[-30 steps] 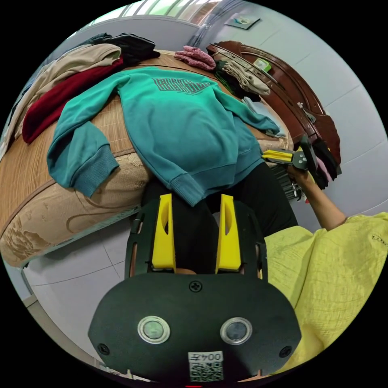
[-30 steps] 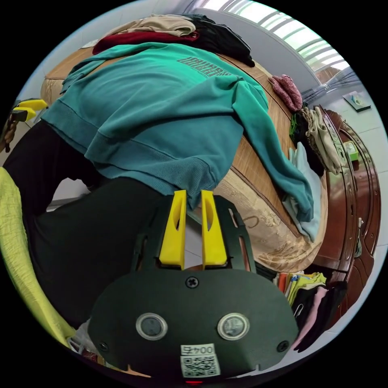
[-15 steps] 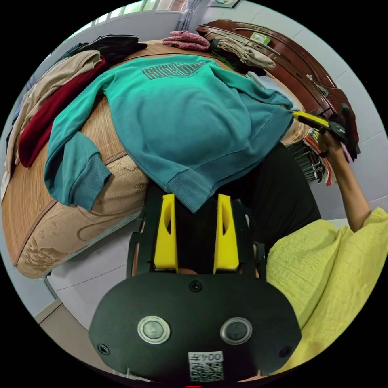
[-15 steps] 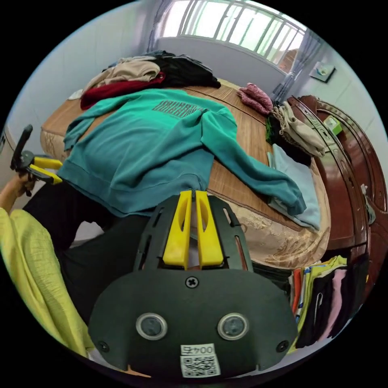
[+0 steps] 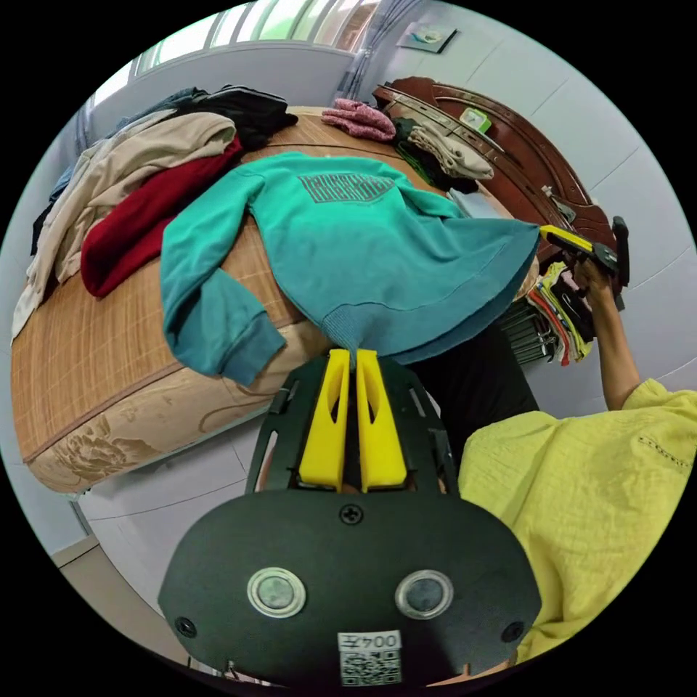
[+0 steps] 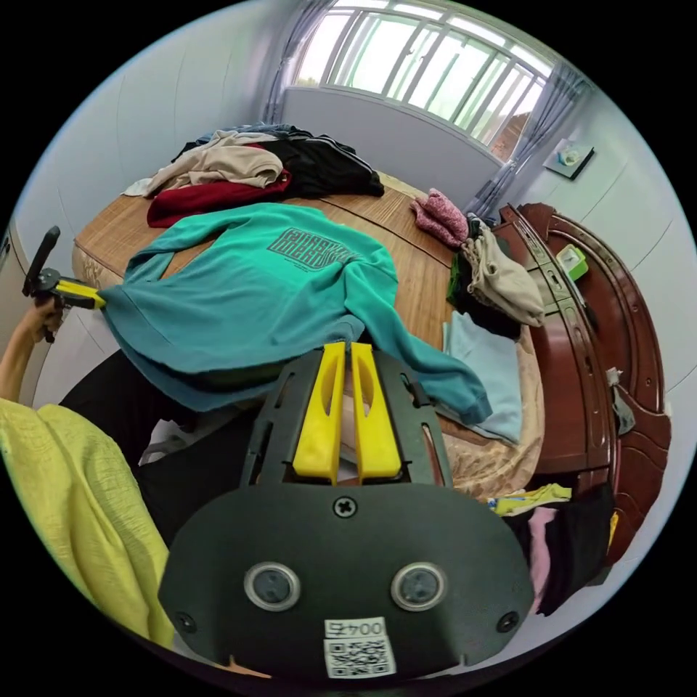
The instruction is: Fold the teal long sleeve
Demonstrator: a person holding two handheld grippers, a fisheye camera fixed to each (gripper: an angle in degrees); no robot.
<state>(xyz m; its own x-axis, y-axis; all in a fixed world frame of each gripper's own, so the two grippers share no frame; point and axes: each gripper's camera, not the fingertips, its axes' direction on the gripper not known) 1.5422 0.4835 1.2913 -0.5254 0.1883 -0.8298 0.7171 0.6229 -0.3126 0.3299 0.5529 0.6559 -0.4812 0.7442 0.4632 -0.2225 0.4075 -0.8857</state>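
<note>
Left gripper point(image 5: 353, 353), yellow two-jaw tool: jaws drawn together, pinching one corner of the ribbed hem of the teal long-sleeve sweatshirt point(image 5: 363, 239). Right gripper point(image 6: 343, 347), same build: jaws likewise nearly closed at the opposite hem corner; in the left gripper view it is seen meeting the hem edge at point(image 5: 553, 234), so it appears to hold the cloth. The hem hangs stretched between the two tools, just off the near edge of the bed with a woven bamboo mat point(image 5: 94, 341). The sweatshirt lies print-up, its long axis running straight away from both grippers toward the collar; one sleeve point(image 5: 210, 305) trails to the left, the other toward a pale blue folded cloth point(image 6: 486, 370). Both tools sit equally near the hem, so a judged next move is a symmetric one along that axis. A heap of beige, dark red and black clothes point(image 5: 145, 174) lies beyond.
</note>
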